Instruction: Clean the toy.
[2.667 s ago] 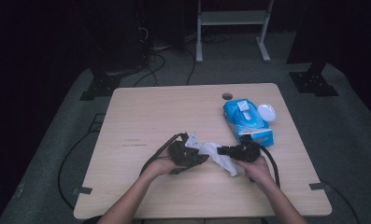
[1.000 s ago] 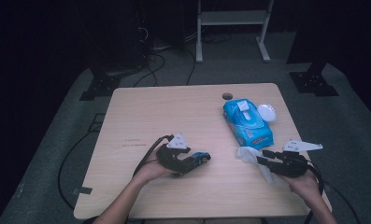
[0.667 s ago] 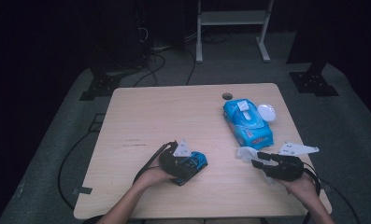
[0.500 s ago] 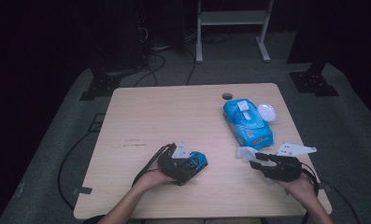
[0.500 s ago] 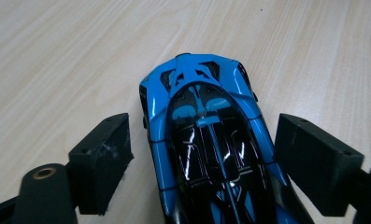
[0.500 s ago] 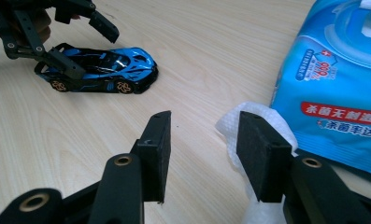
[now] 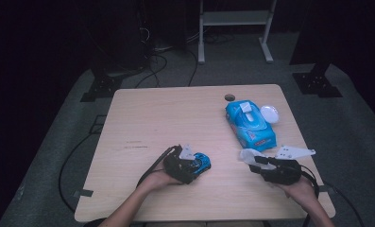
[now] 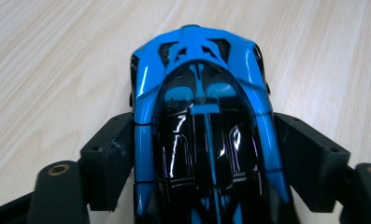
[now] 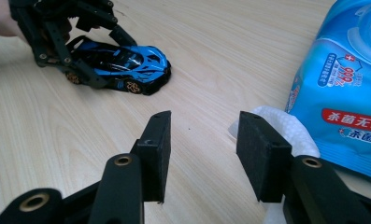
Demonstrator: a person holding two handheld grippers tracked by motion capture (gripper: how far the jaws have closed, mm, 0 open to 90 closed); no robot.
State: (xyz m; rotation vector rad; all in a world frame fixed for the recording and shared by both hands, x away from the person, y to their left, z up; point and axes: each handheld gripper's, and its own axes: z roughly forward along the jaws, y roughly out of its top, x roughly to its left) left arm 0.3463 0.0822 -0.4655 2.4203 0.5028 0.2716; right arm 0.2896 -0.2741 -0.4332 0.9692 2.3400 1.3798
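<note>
1. Your left claw (image 7: 194, 166) is clamped on the blue toy car (image 8: 204, 126), one jaw pressed against each flank, the car's wheels down on the surface (image 7: 175, 118).
2. Your right claw (image 9: 203, 140) has its jaws spread apart with nothing between them; a crumpled white wipe (image 9: 286, 128) lies just behind and touching the right-hand jaw.
3. From the right gripper view, the car sits well apart from that claw, its nose pointing toward the wipes side.
4. From above, the car rests near the front edge, left of centre, while the wipe (image 7: 251, 156) lies at the tip of your right claw.
5. Farther back stands the blue wet-wipe pack (image 7: 249, 124), just beyond the loose wipe, with a small white lid (image 7: 269, 113) beside its right edge.
</note>
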